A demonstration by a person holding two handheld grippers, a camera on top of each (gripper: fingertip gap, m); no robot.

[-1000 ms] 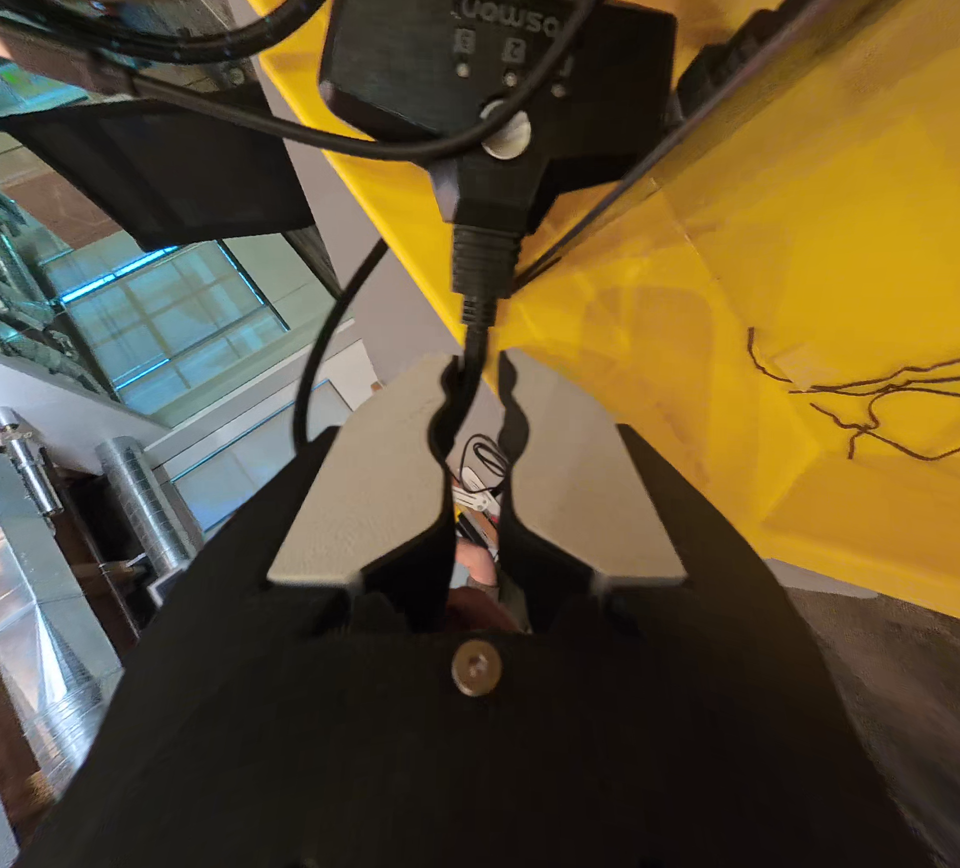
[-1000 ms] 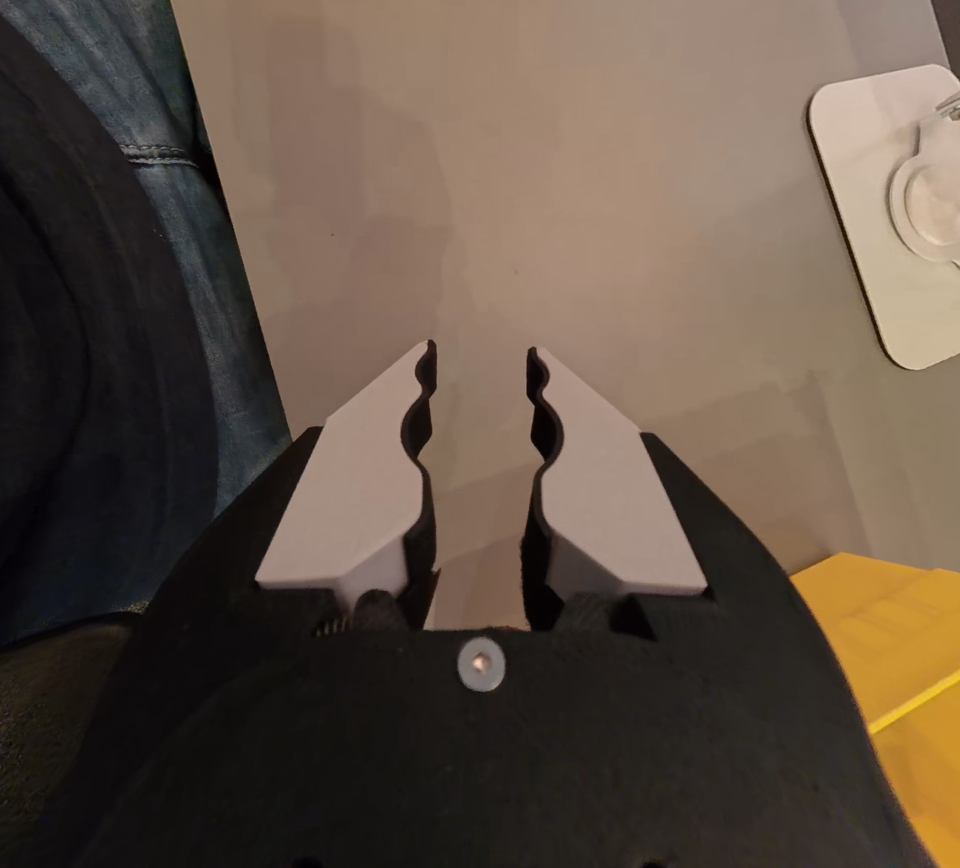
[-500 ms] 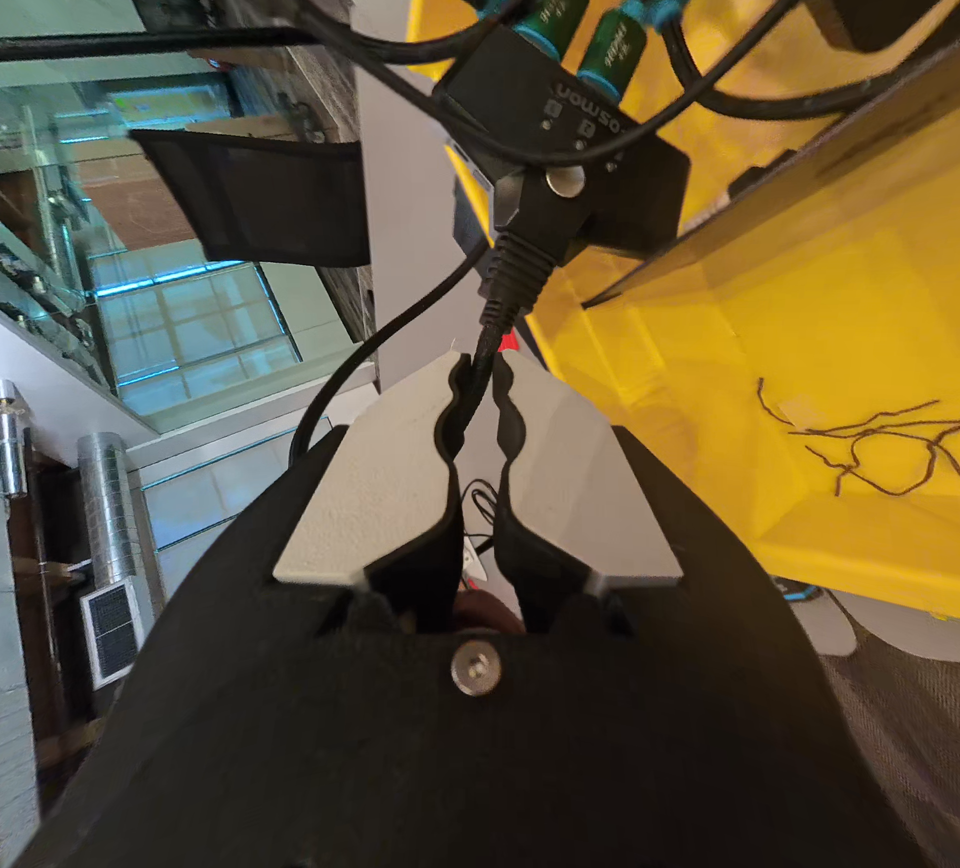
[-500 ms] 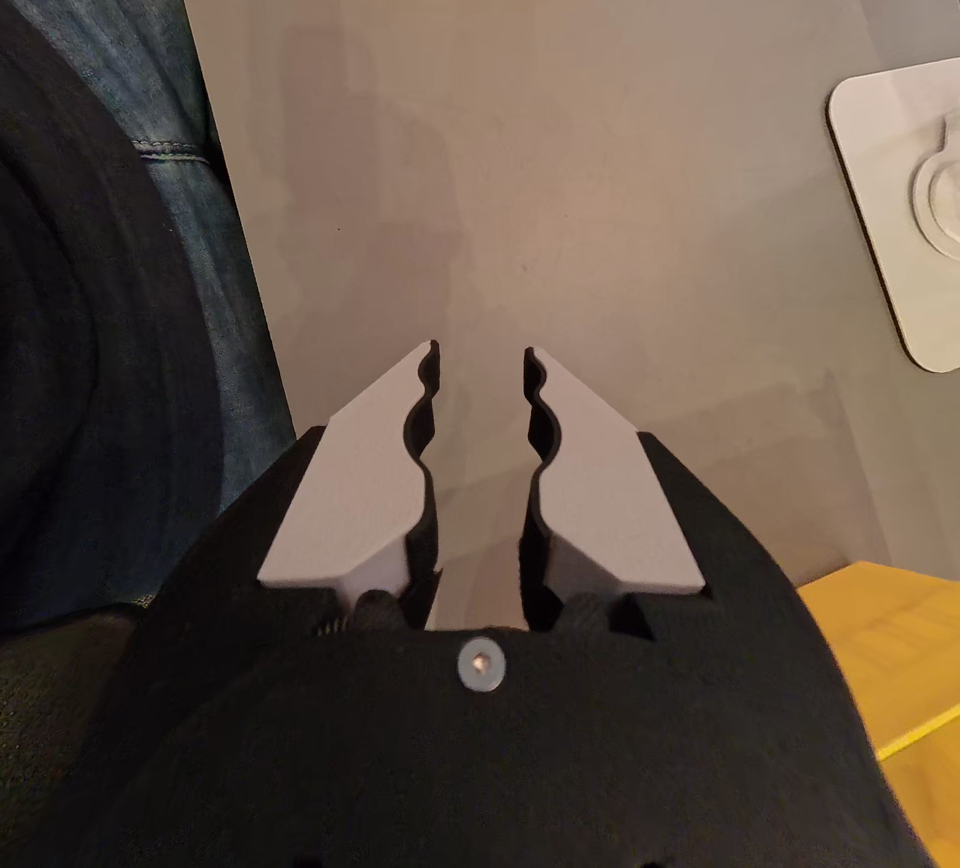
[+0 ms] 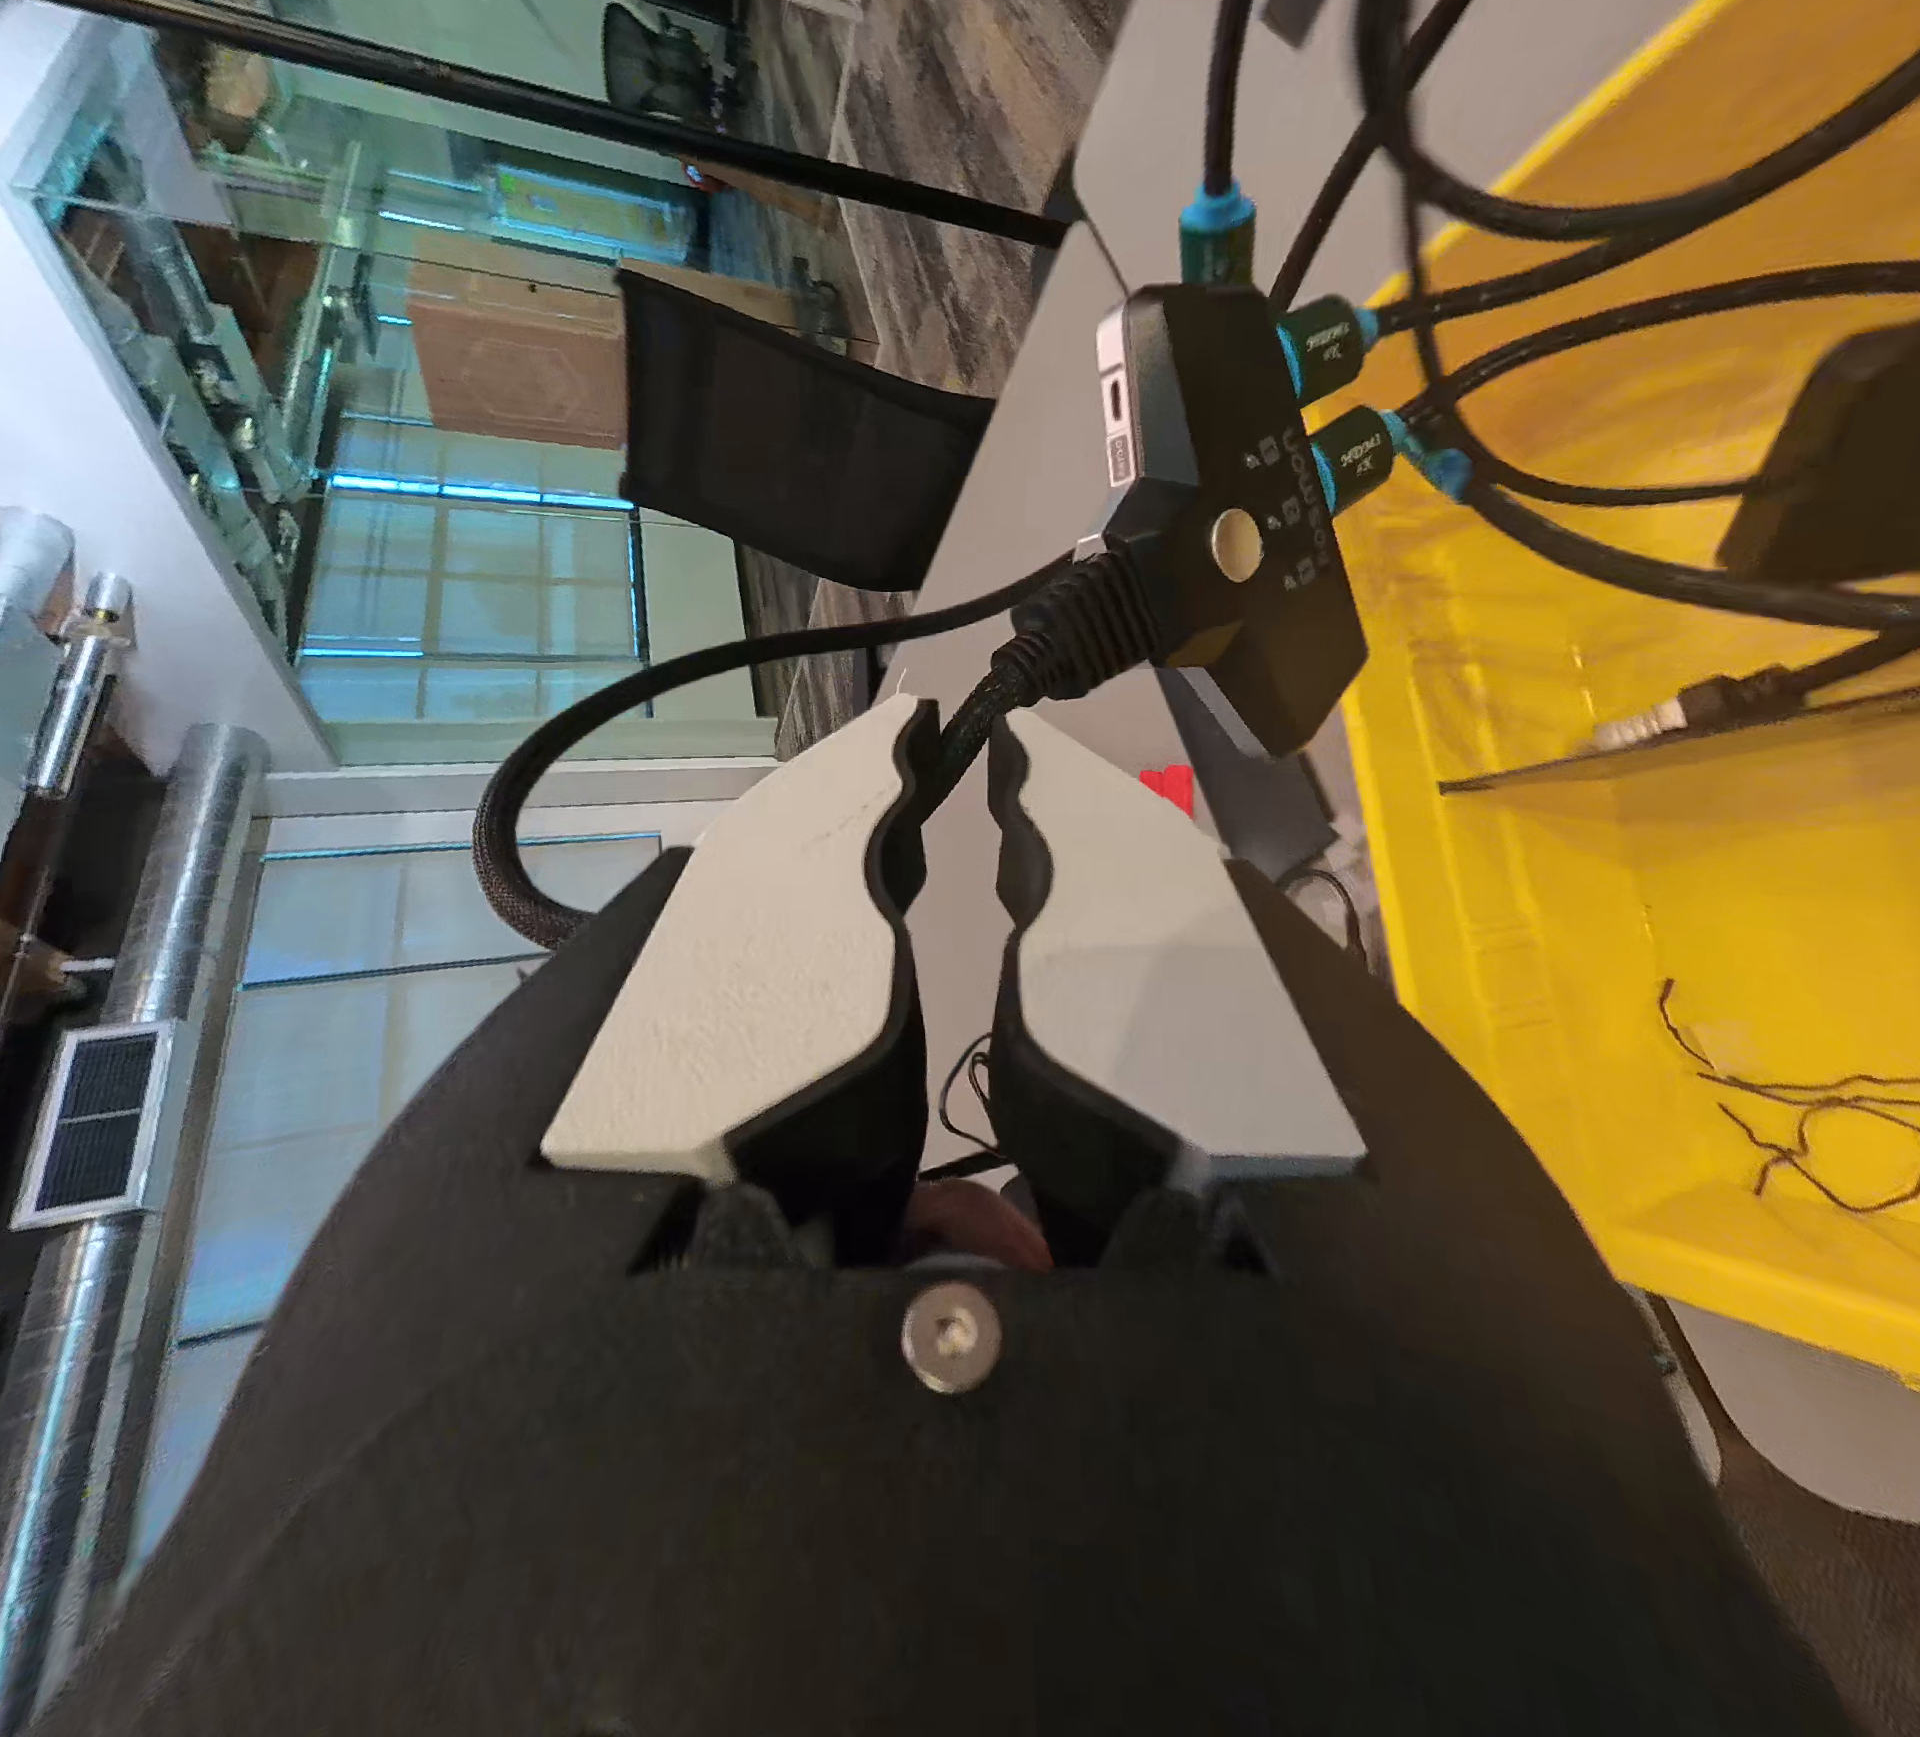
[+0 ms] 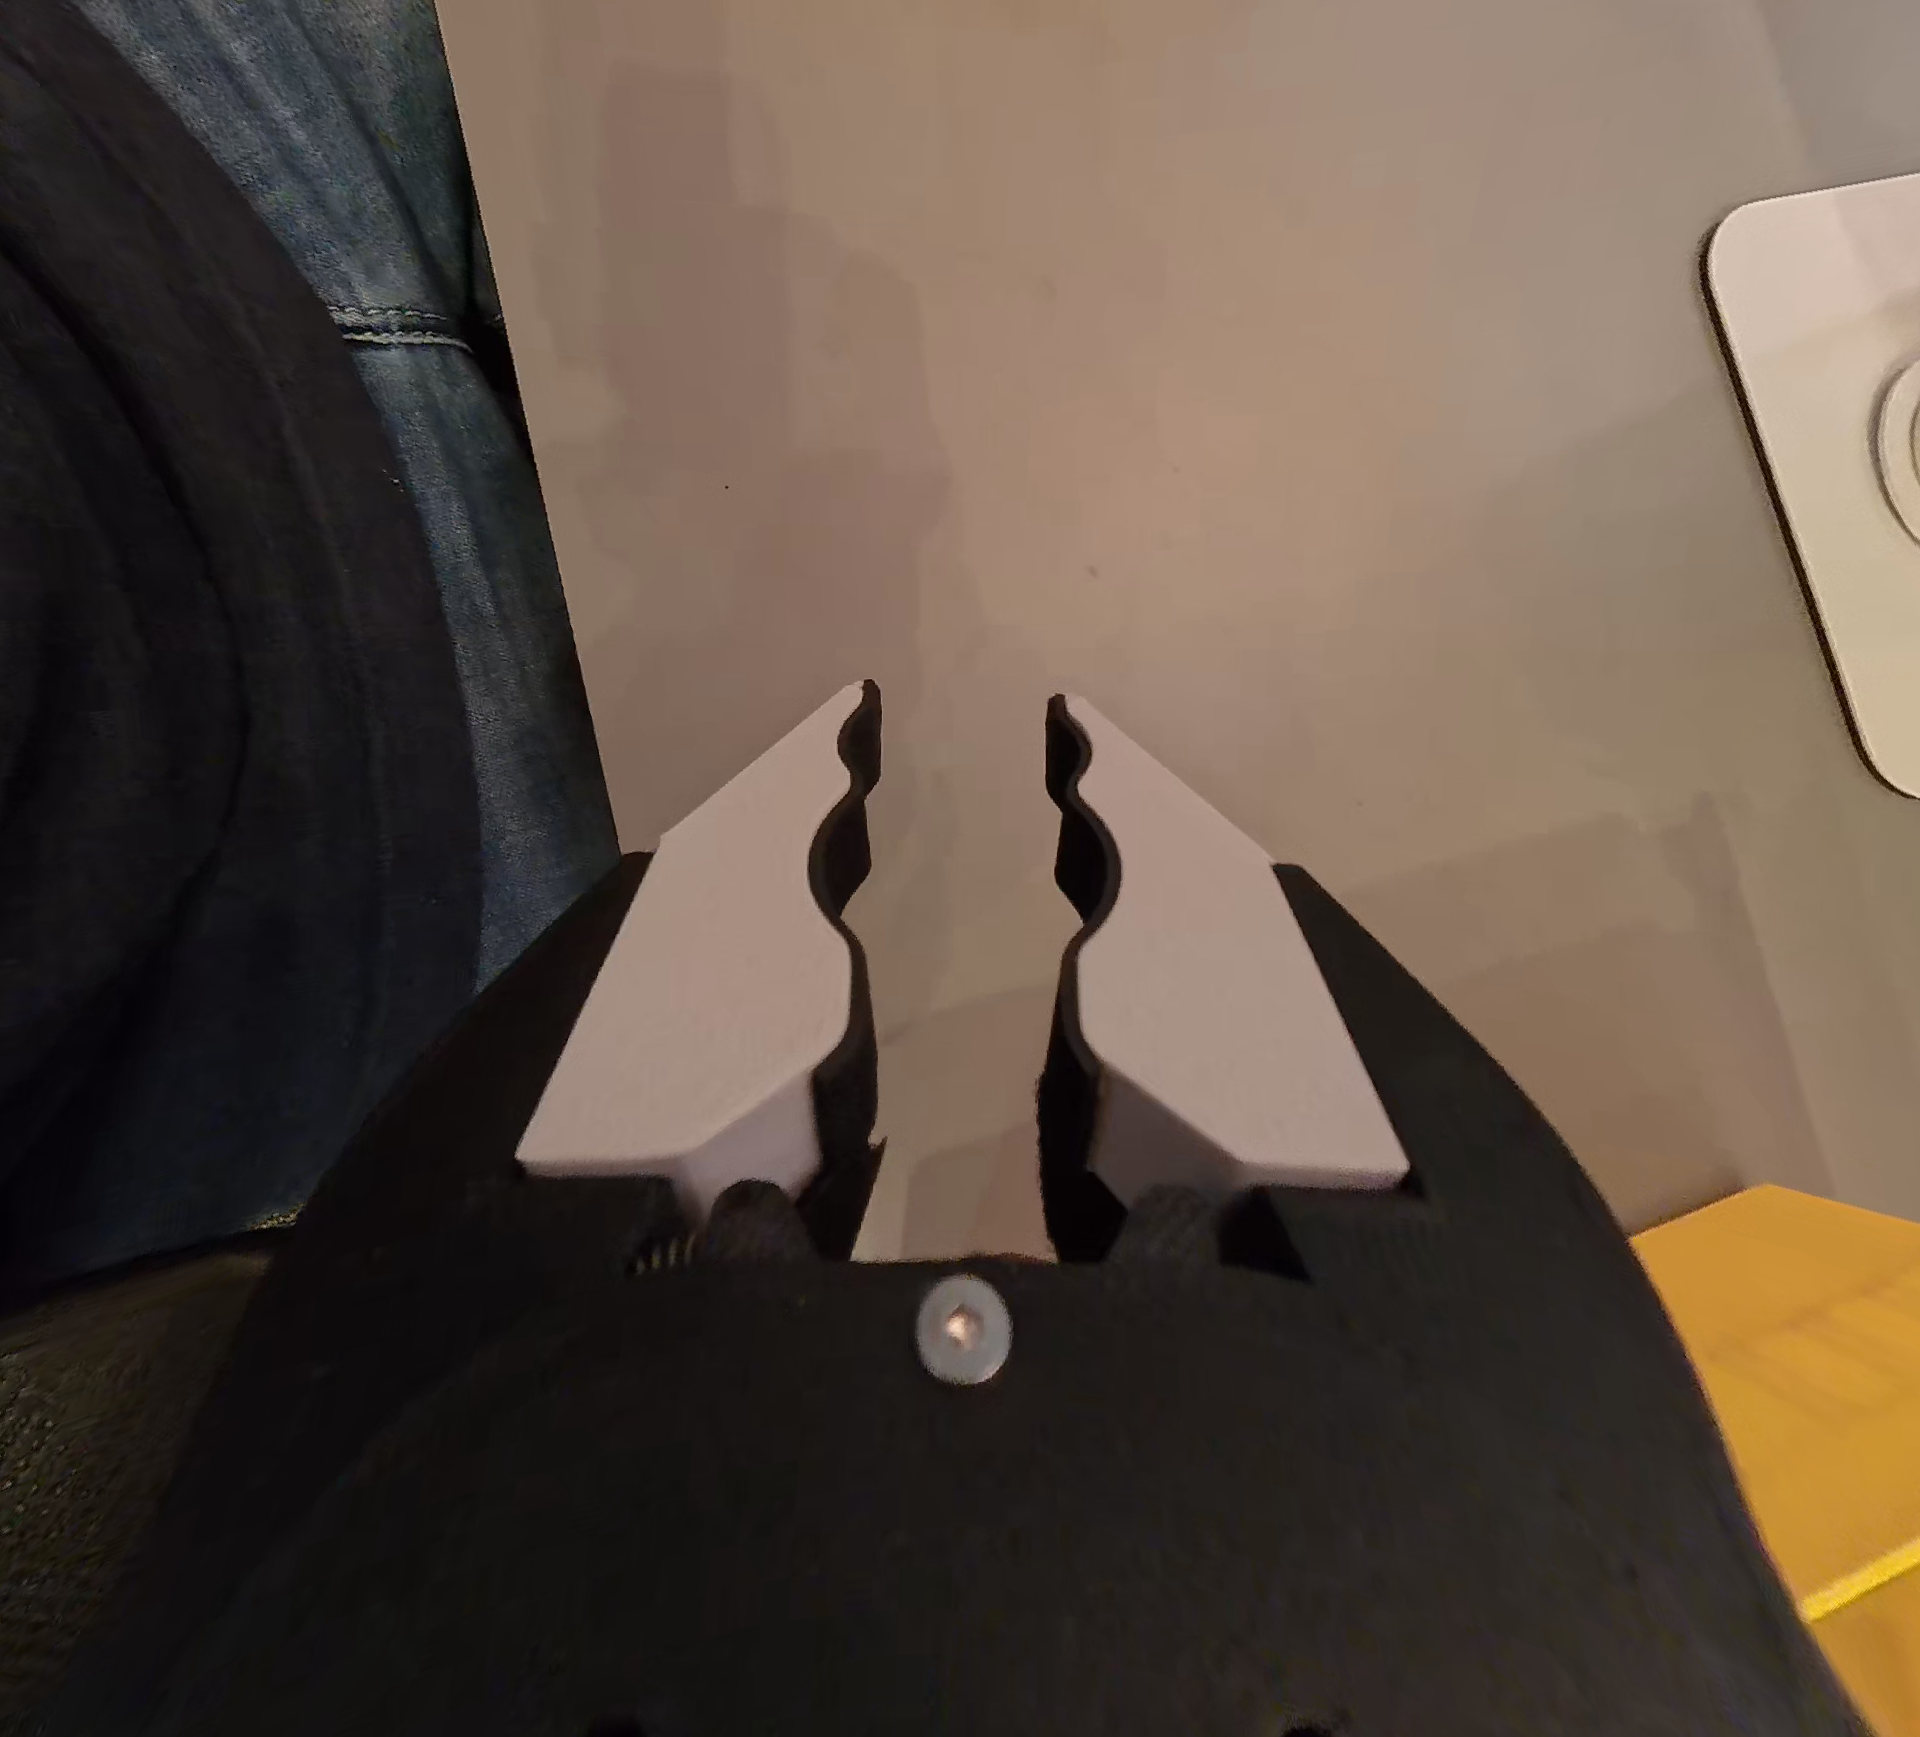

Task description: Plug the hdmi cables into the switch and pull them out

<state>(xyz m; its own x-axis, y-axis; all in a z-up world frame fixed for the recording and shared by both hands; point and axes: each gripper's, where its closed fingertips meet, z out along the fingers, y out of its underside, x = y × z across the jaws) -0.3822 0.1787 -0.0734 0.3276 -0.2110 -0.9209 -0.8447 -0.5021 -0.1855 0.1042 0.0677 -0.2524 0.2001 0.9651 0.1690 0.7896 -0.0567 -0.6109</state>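
We see the left gripper (image 5: 954, 737) with its matte grey fingers (image 5: 769, 939) nearly together, wavy black pads clamping a braided black cable (image 5: 961, 731) right at the tips. That cable runs up into a ribbed strain relief on the switch (image 5: 1231, 503), a flat black box with a round silver button and a silver side face with a port. The switch hangs off the cable over the grey table (image 5: 1039, 440), beside the table's edge and next to the yellow bin (image 5: 1558, 908). Three green plugs (image 5: 1340, 461) with teal collars sit in its far side; their braided cables blur and are cut off at the top and right. Thin dark threads (image 5: 1787, 1116) lie on the bin's smooth plastic floor. Whether the switch touches the table, we can't tell. The right gripper (image 6: 963, 700) is released, nothing in the clear gap between its fingers, pointing at bare table (image 6: 1143, 233). A white rounded pad (image 6: 1808, 440) is cropped at the right edge, a yellow corner at lower right, denim and dark fabric along the left.
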